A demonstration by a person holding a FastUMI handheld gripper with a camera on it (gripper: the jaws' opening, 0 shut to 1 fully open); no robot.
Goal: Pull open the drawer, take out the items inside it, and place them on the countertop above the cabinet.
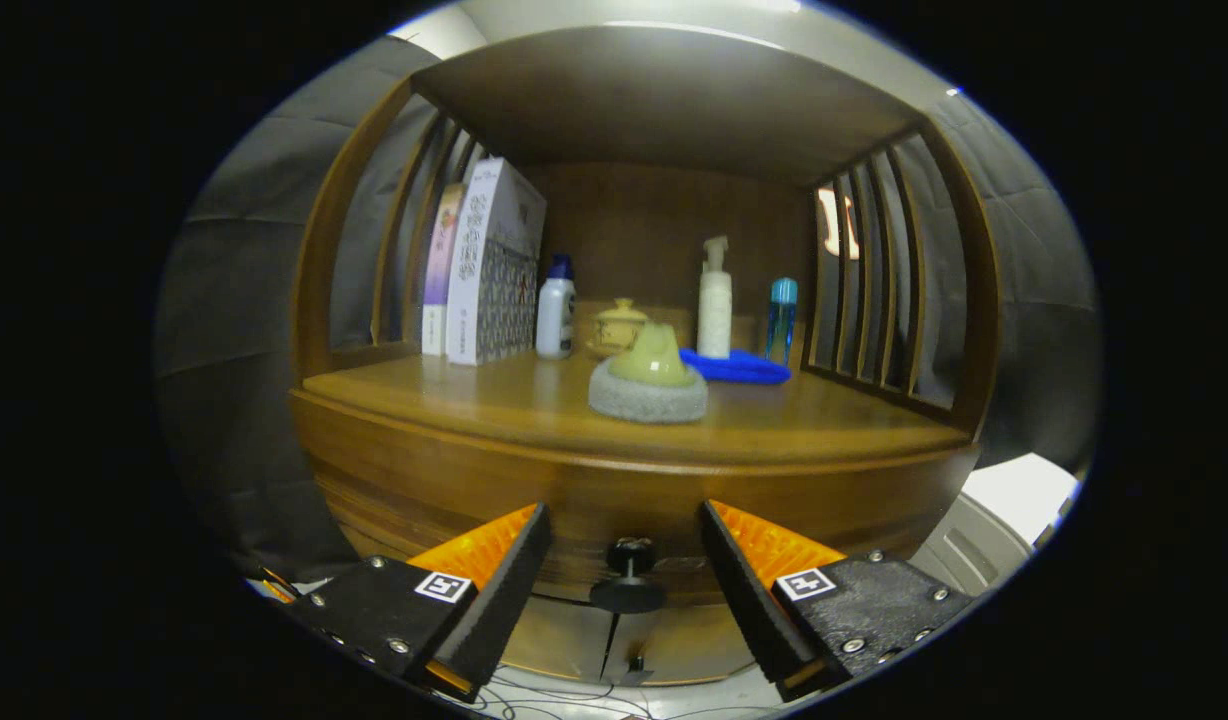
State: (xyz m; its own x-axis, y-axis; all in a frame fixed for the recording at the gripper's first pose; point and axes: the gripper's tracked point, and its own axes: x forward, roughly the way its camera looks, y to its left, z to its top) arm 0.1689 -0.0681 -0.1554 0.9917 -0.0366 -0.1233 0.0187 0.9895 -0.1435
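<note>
A wooden cabinet stands ahead, its drawer front (454,490) closed under the countertop (534,405). A small dark knob (629,556) sticks out of the drawer front, midway between my fingers. My gripper (626,540) is open, its fingertips on either side of the knob with clear gaps and no contact. What lies inside the drawer is hidden.
On the countertop sit a grey scrub pad with a yellow-green top (649,385), a blue cloth (736,367), a pump bottle (714,300), a blue bottle (781,318), a white bottle (556,310), a lidded jar (617,325) and tall boxes (489,265). Slatted side panels (874,270) flank the shelf. Lower doors (614,640) sit beneath the drawer.
</note>
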